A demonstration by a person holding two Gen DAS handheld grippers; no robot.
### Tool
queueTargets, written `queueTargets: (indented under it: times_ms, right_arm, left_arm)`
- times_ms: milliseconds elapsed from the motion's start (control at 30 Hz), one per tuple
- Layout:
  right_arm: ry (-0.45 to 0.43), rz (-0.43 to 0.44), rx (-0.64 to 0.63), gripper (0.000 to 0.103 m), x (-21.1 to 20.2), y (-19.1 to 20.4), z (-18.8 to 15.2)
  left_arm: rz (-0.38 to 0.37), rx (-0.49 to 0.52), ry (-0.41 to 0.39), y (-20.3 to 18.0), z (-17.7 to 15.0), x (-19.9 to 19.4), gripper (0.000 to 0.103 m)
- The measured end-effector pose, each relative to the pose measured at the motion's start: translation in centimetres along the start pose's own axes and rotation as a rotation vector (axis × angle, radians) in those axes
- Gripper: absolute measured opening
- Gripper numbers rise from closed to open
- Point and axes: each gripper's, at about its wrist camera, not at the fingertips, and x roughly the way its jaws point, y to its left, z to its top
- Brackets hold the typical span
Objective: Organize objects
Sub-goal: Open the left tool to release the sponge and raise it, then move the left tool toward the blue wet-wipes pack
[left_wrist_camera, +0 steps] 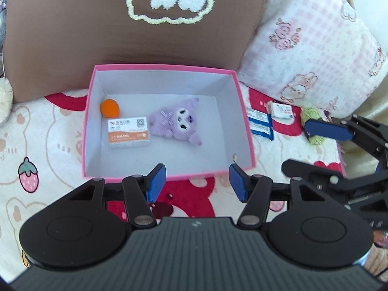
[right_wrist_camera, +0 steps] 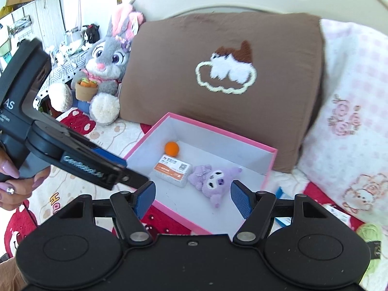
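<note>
Box: pink box [left_wrist_camera: 167, 121] w/ white inside sits open on the blanket [left_wrist_camera: 48, 145], in front of the brown pillow [left_wrist_camera: 72, 36].
In box: I see an orange ball [left_wrist_camera: 110, 108] in the far left corner, a card pack [left_wrist_camera: 128, 132] just beside it, a purple plush [left_wrist_camera: 174, 123] lying next to the pack, mid-floor.
Outside box: blue packets [left_wrist_camera: 260, 123] just right of the box wall; a small white box [left_wrist_camera: 281, 110] and green yarn [left_wrist_camera: 312, 116] further right, near the pink checked pillow [left_wrist_camera: 315, 48].
My left tongs: left gripper [left_wrist_camera: 197, 181] over the near rim, jaws apart, nothing between the blue pads.
My right tongs: right gripper [right_wrist_camera: 191, 200] above the box's near corner, jaws wide, empty.
Bkgd: grey bunny toy [right_wrist_camera: 106, 68] left of the brown pillow.
Hand: fingers [right_wrist_camera: 9, 179] w/ painted nails wrap the left tool's handle.
</note>
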Motion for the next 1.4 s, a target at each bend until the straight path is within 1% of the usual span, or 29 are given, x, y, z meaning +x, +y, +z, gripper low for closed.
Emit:
queueTargets:
  times_ms: [67,167,333,600,733,800,867,967,1067,1133,1233,1333,1400]
  right_arm:
    - [-0.008,-0.015,0.007,0.074,-1.2,-0.6,-0.4]
    - [-0.011,-0.039,0.026,0.075,-2.7,-1.4,-1.2]
    - [0.008,-0.063,0.016,0.077,-4.3,-2.1,-2.6]
    - [0.012,-0.049,0.041,0.077,-6.6,-2.7,-5.4]
    - [0.006,-0.045,0.05,0.081,-7.3,-3.2,-6.7]
    - [0.004,-0.046,0.053,0.084,-7.4,-3.7,-7.4]
    - [0.004,-0.052,0.066,0.085,-7.3,-4.3,-8.0]
    - [0.011,-0.027,0.076,0.086,-7.3,-5.1,-8.9]
    - [0.023,-0.015,0.046,0.088,-7.3,-5.1,-9.9]
    - [0.036,-0.027,0.017,0.089,-7.1,-5.1,-10.5]
    - [0.064,-0.037,0.001,0.089,-6.5,-5.6,-11.3]
    - [0.08,-0.033,0.031,0.089,-5.8,-6.7,-11.9]
    - [0.074,-0.037,0.065,0.089,-5.3,-7.6,-12.1]
  left_arm:
    - [-0.005,0.022,0.008,-0.8,-0.3,-0.6,0.059]
    - [0.018,0.052,0.019,-1.9,-0.8,-1.1,0.061]
    - [-0.015,0.068,0.052,-3.2,-1.7,-1.3,0.062]
    - [-0.036,0.105,0.109,-5.2,-3.4,-1.1,0.064]
    - [-0.037,0.123,0.124,-6.2,-4.1,-1.0,0.066]
    - [-0.047,0.136,0.134,-6.9,-4.3,-0.8,0.069]
    - [-0.052,0.147,0.14,-7.6,-4.6,-0.6,0.071]
    - [-0.065,0.168,0.16,-8.8,-5.0,-0.3,0.075]
    - [-0.073,0.183,0.18,-9.8,-5.4,0.2,0.08]
    - [-0.074,0.191,0.188,-10.3,-5.7,0.6,0.084]
    - [-0.074,0.205,0.194,-11.0,-5.9,1.3,0.087]
    - [-0.069,0.22,0.178,-11.6,-5.6,2.0,0.09]
    - [-0.073,0.24,0.138,-12.2,-5.4,2.3,0.09]
